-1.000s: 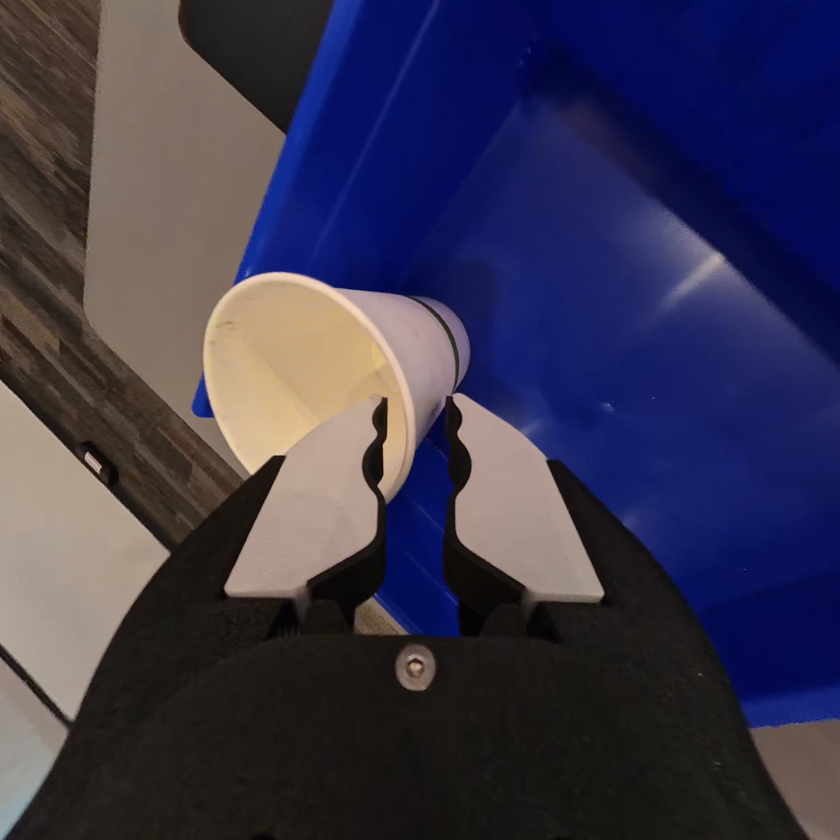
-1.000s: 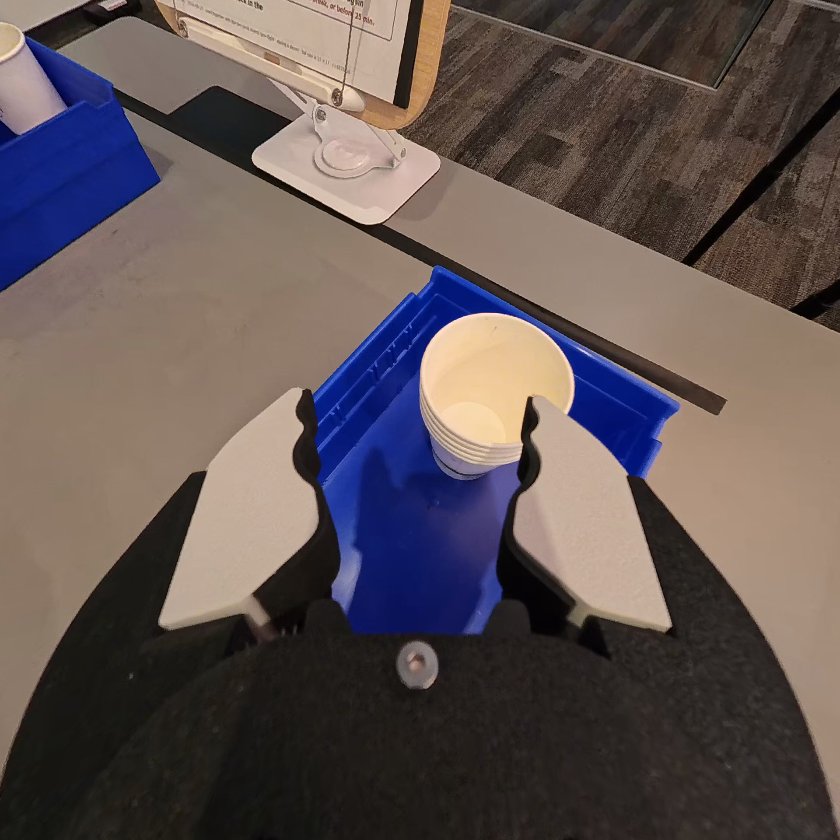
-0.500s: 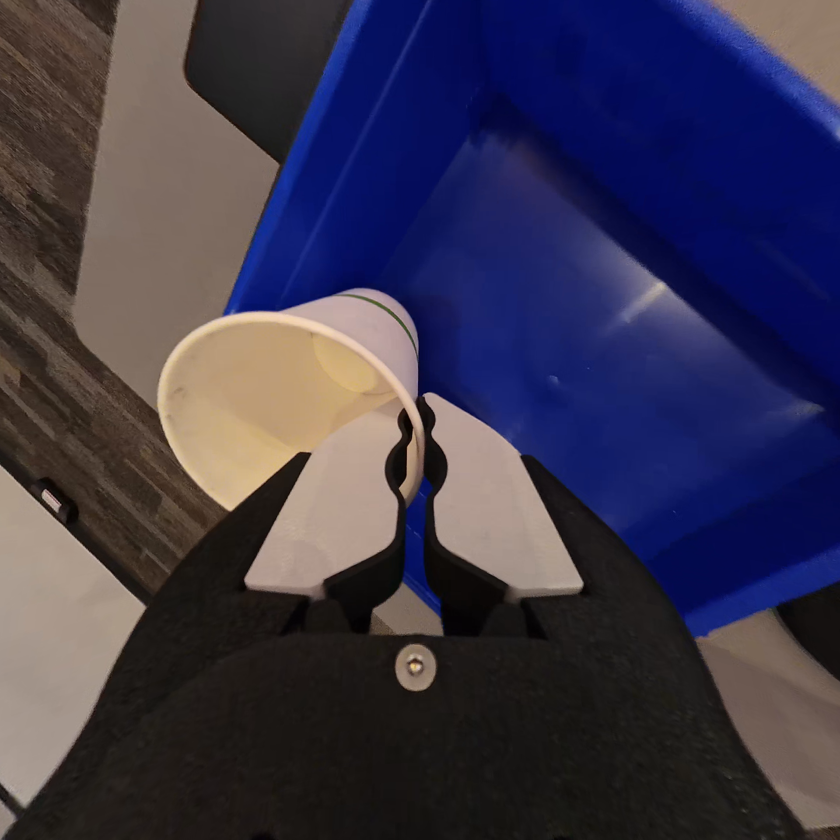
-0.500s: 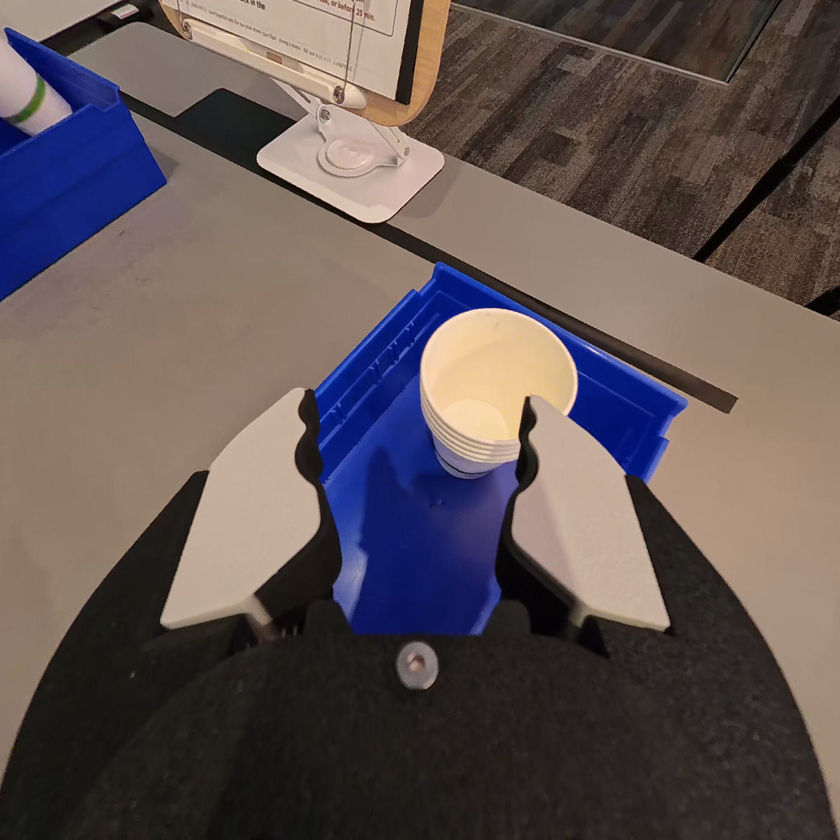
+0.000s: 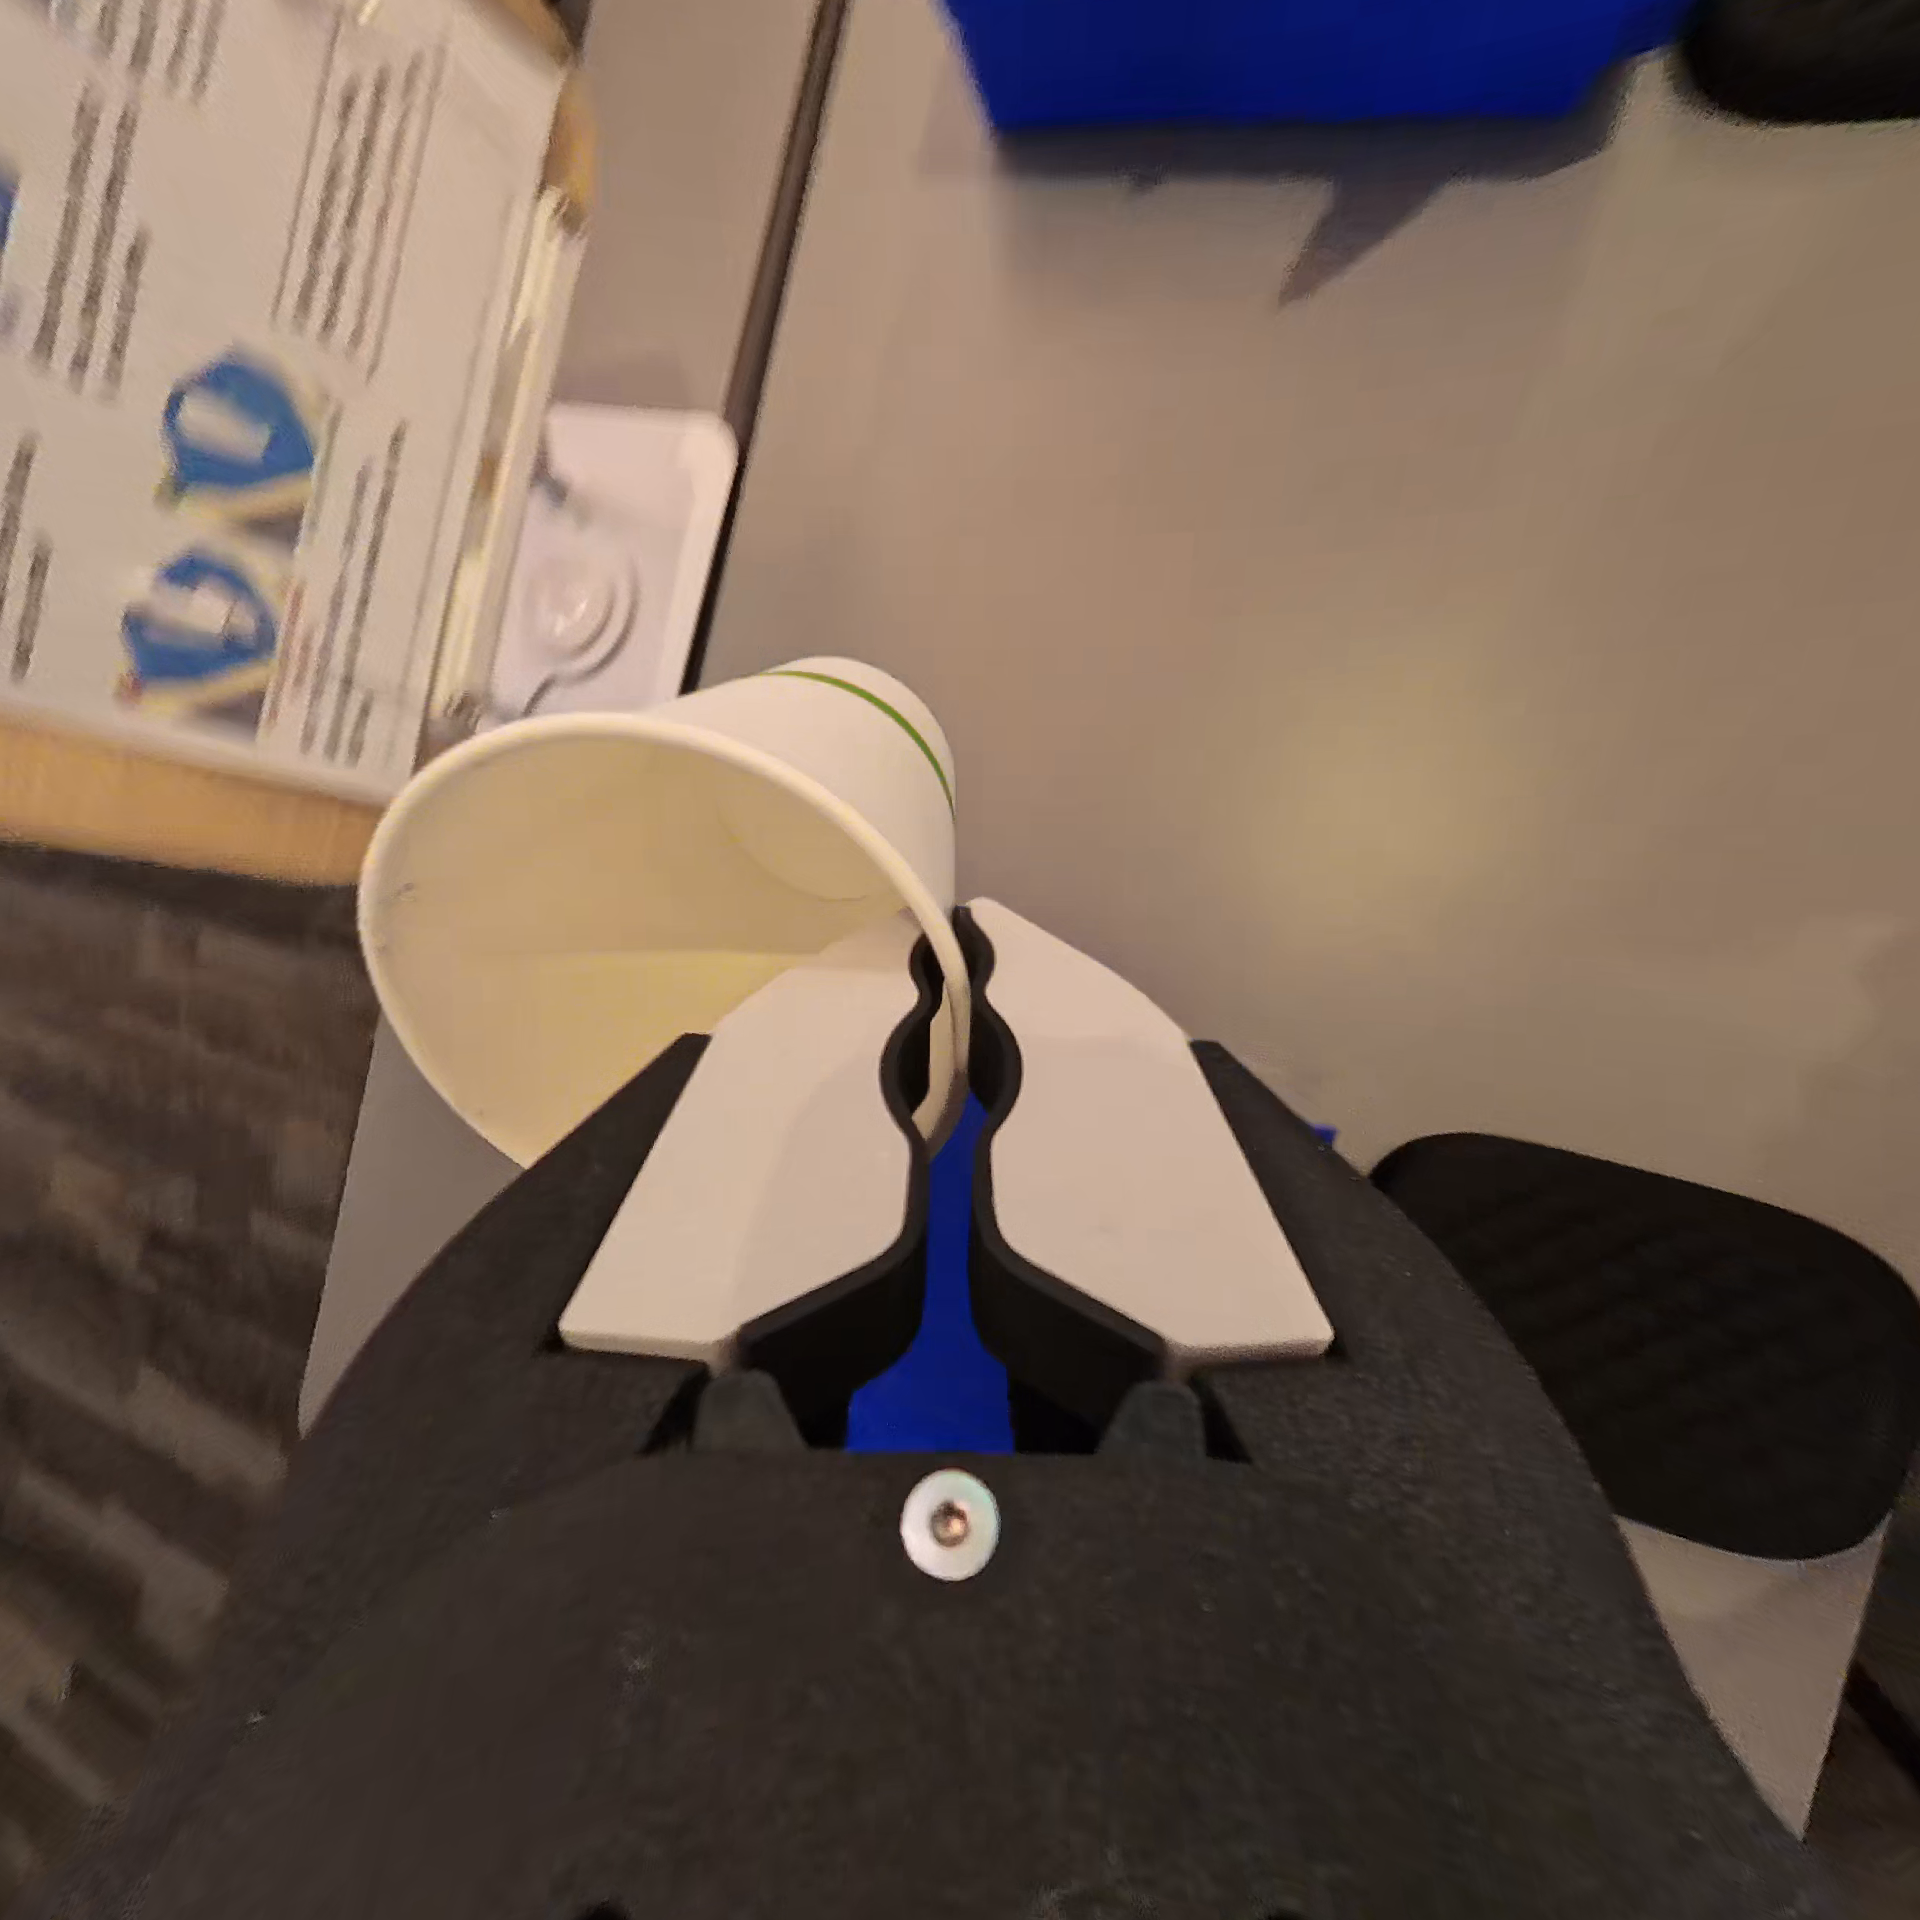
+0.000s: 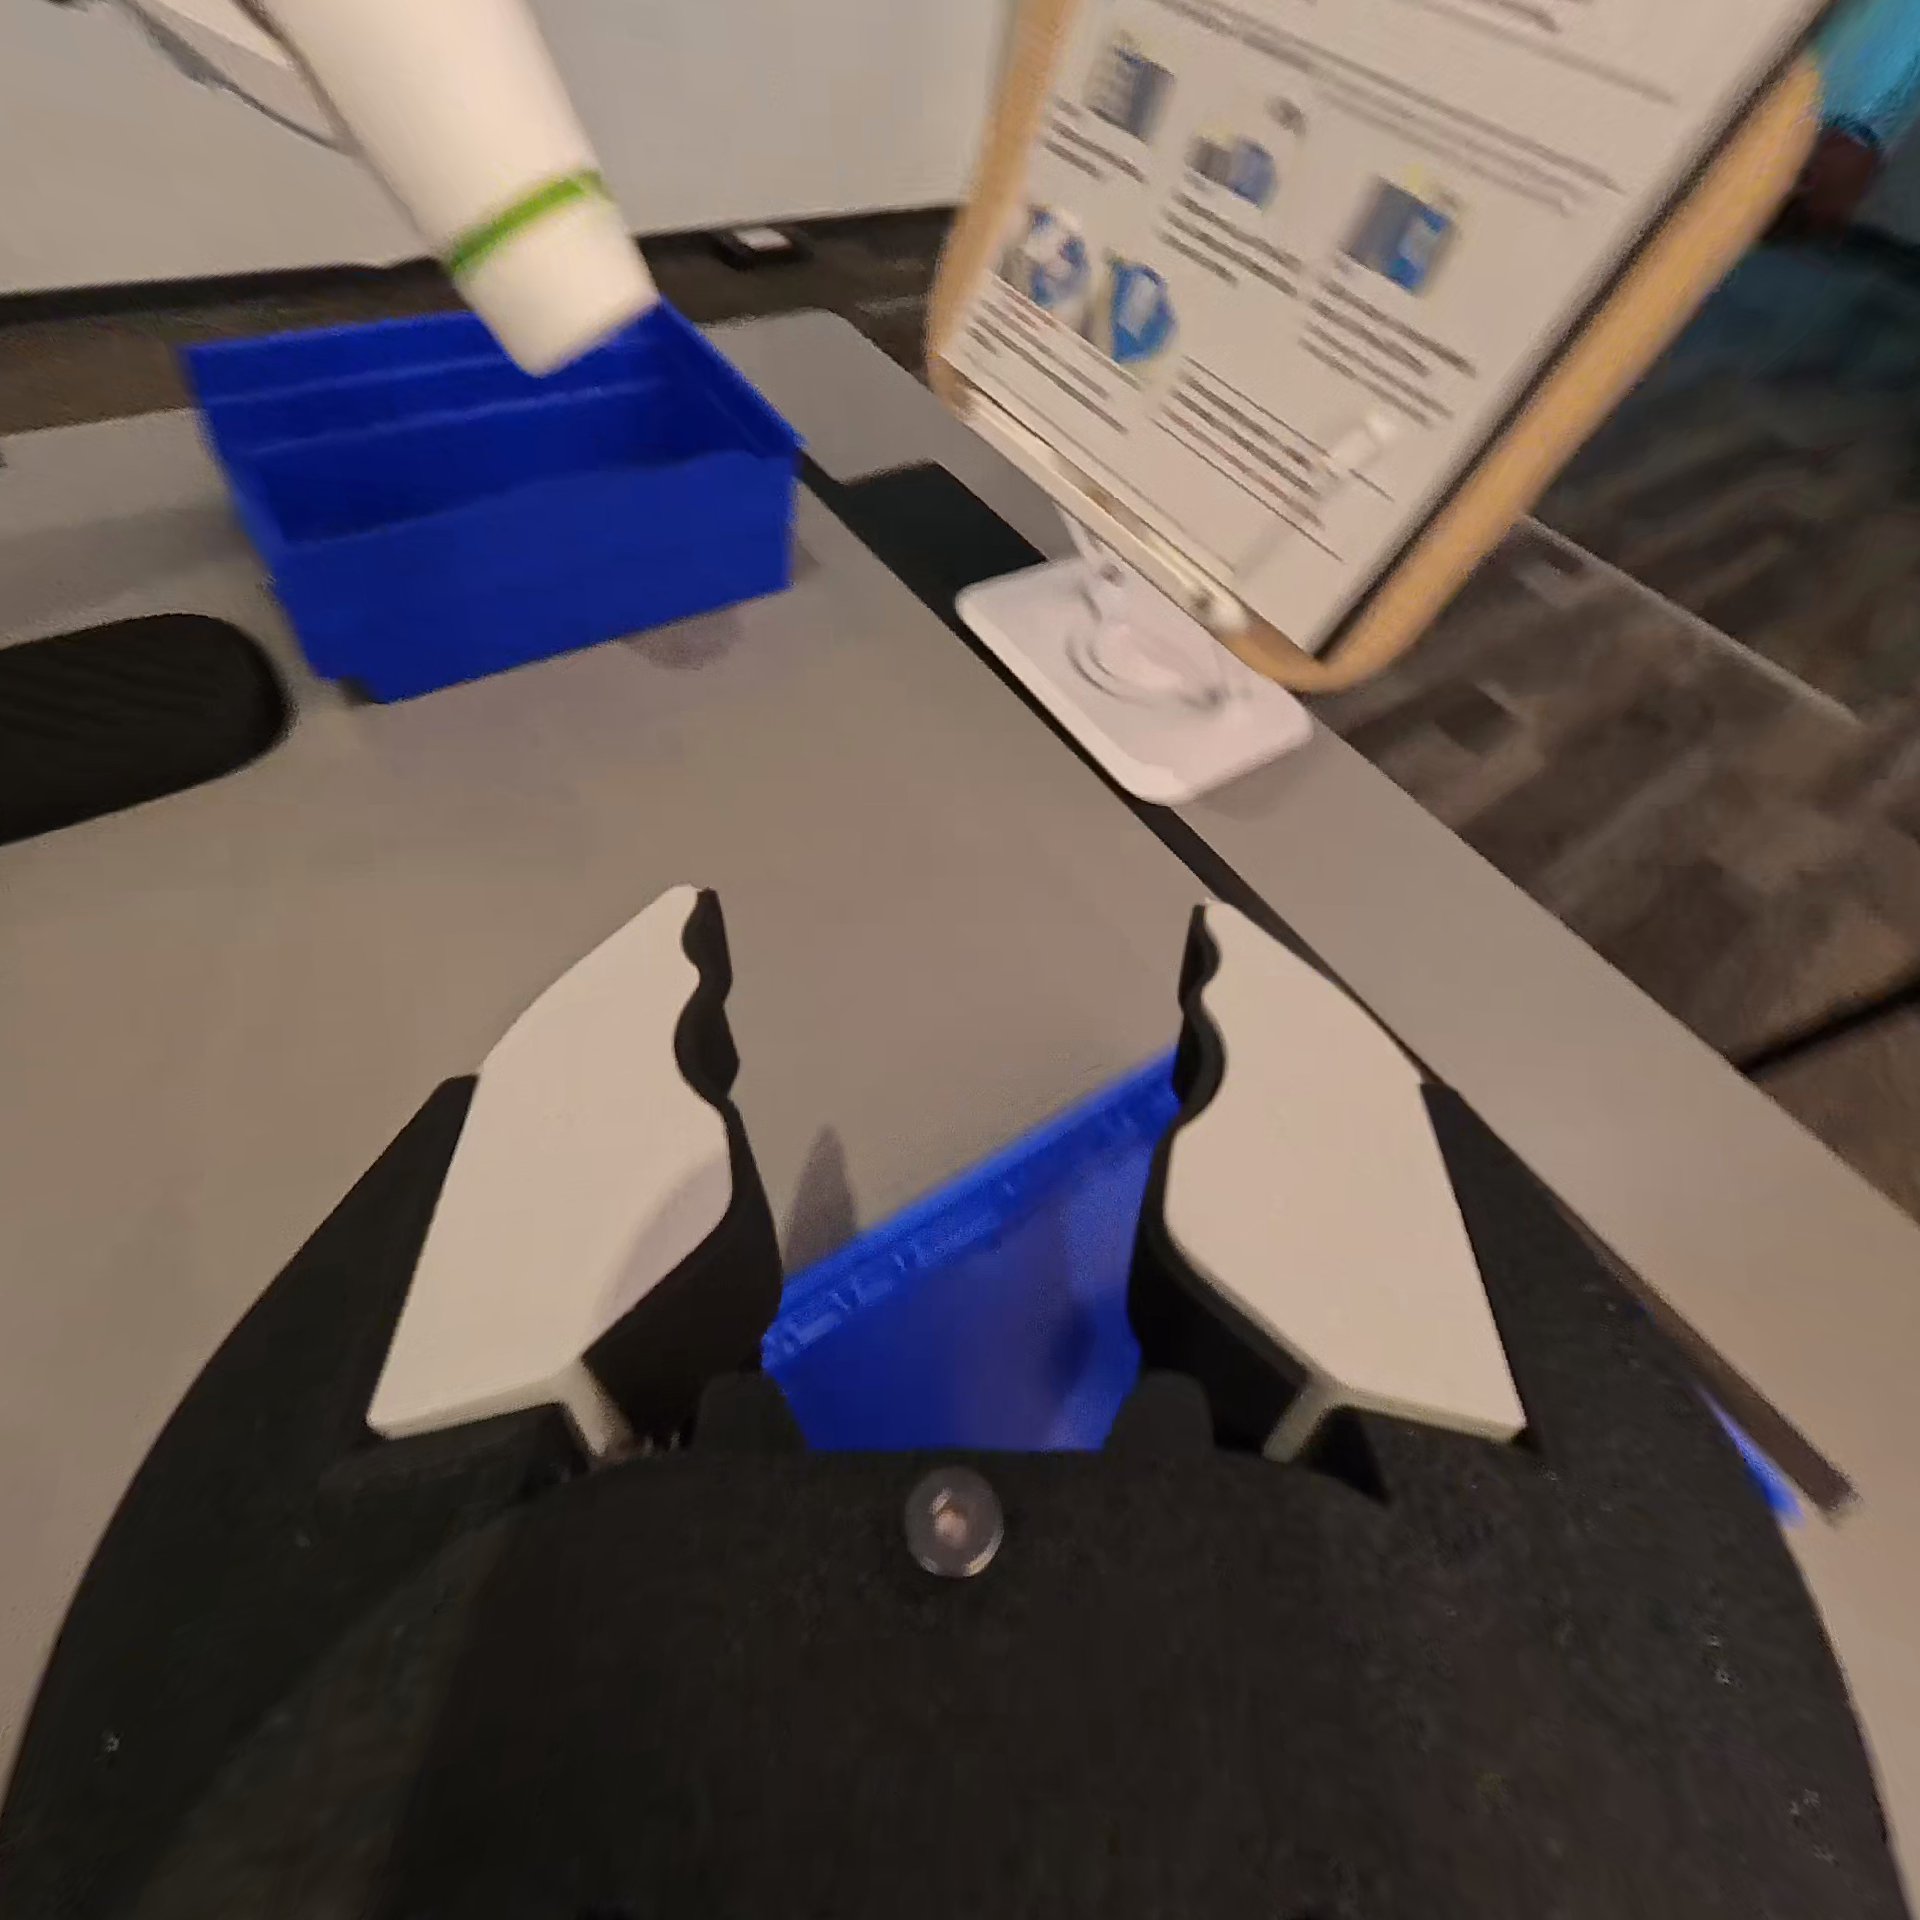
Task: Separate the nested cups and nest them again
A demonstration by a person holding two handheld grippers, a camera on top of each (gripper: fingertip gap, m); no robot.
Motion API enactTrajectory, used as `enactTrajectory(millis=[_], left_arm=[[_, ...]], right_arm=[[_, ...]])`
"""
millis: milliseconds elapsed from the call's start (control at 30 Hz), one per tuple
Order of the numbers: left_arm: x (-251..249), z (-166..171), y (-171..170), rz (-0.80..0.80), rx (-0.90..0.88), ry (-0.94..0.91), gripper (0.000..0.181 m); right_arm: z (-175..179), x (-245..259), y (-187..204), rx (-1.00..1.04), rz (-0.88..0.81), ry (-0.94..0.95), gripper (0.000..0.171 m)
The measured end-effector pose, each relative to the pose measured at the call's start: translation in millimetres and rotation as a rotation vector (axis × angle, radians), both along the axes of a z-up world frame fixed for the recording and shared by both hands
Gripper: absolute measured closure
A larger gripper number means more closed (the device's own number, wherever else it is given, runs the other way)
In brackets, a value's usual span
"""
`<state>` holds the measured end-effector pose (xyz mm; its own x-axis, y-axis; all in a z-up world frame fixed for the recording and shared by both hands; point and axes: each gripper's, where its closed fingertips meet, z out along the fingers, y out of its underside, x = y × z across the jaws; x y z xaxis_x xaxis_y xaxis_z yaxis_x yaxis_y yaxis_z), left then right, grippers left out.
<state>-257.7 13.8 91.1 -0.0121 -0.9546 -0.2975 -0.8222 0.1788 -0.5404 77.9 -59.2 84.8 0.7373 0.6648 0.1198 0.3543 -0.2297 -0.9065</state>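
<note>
My left gripper (image 5: 956,935) is shut on the rim of a white paper cup (image 5: 665,883) with a green stripe, one finger inside it and one outside. It holds the cup tilted in the air above the grey table (image 5: 1351,623). The same cup shows in the right wrist view (image 6: 499,177), hanging above the far blue bin (image 6: 499,499). My right gripper (image 6: 951,935) is open and empty, above the near blue bin (image 6: 987,1299). The stack of nested cups is out of view.
A sign on a white stand (image 6: 1132,707) is at the table's back edge, and also shows in the left wrist view (image 5: 613,582). A black ribbed object (image 6: 104,707) lies left of the far bin. Dark carpet (image 6: 1662,831) lies beyond the table edge.
My left gripper closed on the cup's rim, lifted it out of the far bin and swung it over the table. My right gripper tilted up, so the cup stack left its view.
</note>
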Motion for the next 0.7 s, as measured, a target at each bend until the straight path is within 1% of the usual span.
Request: enactTrajectory(millis=[100, 233, 333, 433, 533, 700], left_arm=[[34.9, -2.5, -32.6, -0.132, 0.003, 0.02, 0.18], [75.5, -15.8, -68.5, -0.274, 0.003, 0.065, 0.18], [97.5, -27.7, -88.4, -0.35, 0.026, 0.112, 0.18], [112.1, -36.8, -102.6, -0.404, 0.051, 0.152, 0.18], [119.5, -42.1, -113.5, -0.448, 0.055, 0.182, 0.18], [121.7, -46.7, -126.0, -0.494, 0.051, 0.221, 0.18]], right_arm=[[10.5, -54.1, -8.6, 0.052, 0.163, -0.006, 0.088], [19.5, -128.1, -20.2, 0.145, 0.358, 0.006, 0.086], [11.4, -166.6, -18.4, 0.132, 0.407, 0.023, 0.083], [-8.0, -186.9, -13.8, 0.07, 0.43, 0.006, 0.079], [-26.4, -196.7, -11.6, 0.007, 0.454, -0.02, 0.077], [-42.2, -207.8, -17.0, -0.059, 0.526, -0.027, 0.077]])
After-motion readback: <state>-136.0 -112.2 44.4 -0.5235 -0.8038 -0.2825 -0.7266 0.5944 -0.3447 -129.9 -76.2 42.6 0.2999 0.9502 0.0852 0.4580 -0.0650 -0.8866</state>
